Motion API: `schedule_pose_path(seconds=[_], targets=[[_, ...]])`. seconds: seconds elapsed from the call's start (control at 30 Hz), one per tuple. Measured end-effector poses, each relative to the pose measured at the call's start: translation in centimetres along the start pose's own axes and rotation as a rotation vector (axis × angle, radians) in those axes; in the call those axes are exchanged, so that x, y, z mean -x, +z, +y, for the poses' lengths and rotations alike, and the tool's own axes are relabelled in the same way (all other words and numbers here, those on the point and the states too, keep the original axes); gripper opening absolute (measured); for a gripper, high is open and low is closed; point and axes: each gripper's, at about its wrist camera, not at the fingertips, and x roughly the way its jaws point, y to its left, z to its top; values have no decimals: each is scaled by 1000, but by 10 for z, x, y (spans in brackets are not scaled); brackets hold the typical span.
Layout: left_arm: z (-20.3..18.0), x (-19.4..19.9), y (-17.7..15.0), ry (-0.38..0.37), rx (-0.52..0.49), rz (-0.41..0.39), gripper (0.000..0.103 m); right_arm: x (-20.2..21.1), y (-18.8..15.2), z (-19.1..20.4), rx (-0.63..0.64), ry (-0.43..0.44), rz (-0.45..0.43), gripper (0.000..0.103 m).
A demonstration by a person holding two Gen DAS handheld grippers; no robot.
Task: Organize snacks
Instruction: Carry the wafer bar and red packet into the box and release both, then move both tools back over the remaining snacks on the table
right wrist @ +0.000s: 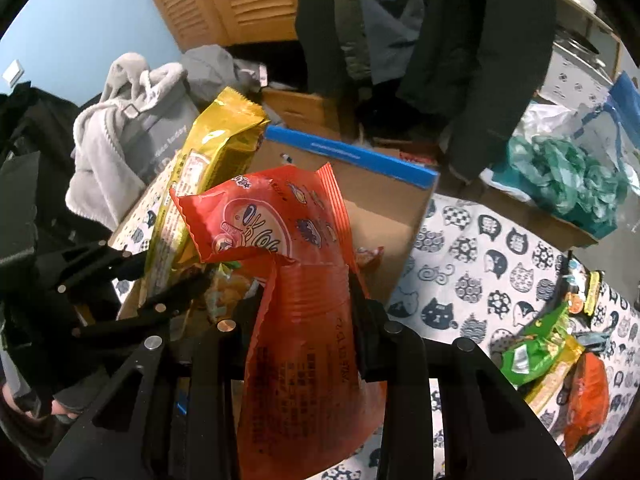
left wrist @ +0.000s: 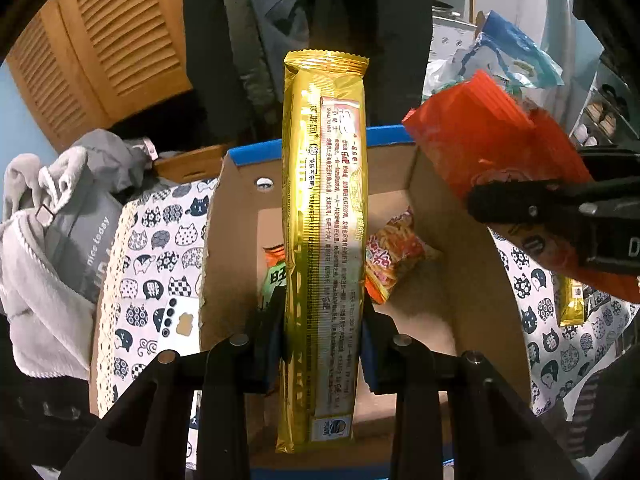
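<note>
My left gripper [left wrist: 323, 320] is shut on a long gold biscuit packet [left wrist: 323, 208] and holds it upright over the open cardboard box [left wrist: 452, 280]. The packet also shows in the right wrist view [right wrist: 208, 168]. My right gripper [right wrist: 308, 300] is shut on an orange snack bag [right wrist: 304, 340] that flops over at its top, above the box's right side; the bag also shows in the left wrist view [left wrist: 492, 148]. Inside the box lie a red-yellow snack bag [left wrist: 394, 252] and a green-orange bag [left wrist: 274, 268].
The box stands on a cat-print tablecloth [right wrist: 480, 272]. Several loose snack packets [right wrist: 552, 356] lie on the cloth to the right. A grey towel and bag [left wrist: 60, 240] sit to the left. Plastic bags [right wrist: 560, 172] and hanging coats are behind.
</note>
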Motion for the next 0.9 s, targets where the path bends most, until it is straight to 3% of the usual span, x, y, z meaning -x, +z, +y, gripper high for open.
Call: schedule_pose_path(seconds=[0.17,0.23,0.3,0.37,0.9], targets=[[1,-2,-1,2,0,8,33,-10,1,11,14,19,23,37],[1,0,-1,20,-2,-2,33,-10,1,14,20,15,19,44],[3,1,0,30,3,-3,44,-8,1,15,23,12,11,59],[7,2,0,31,19,-10,55,-5,0,13,25,-4,5,61],[-17,8,5,15,-22,-33,61,25,-28,-27,-4,-79,-6,73]])
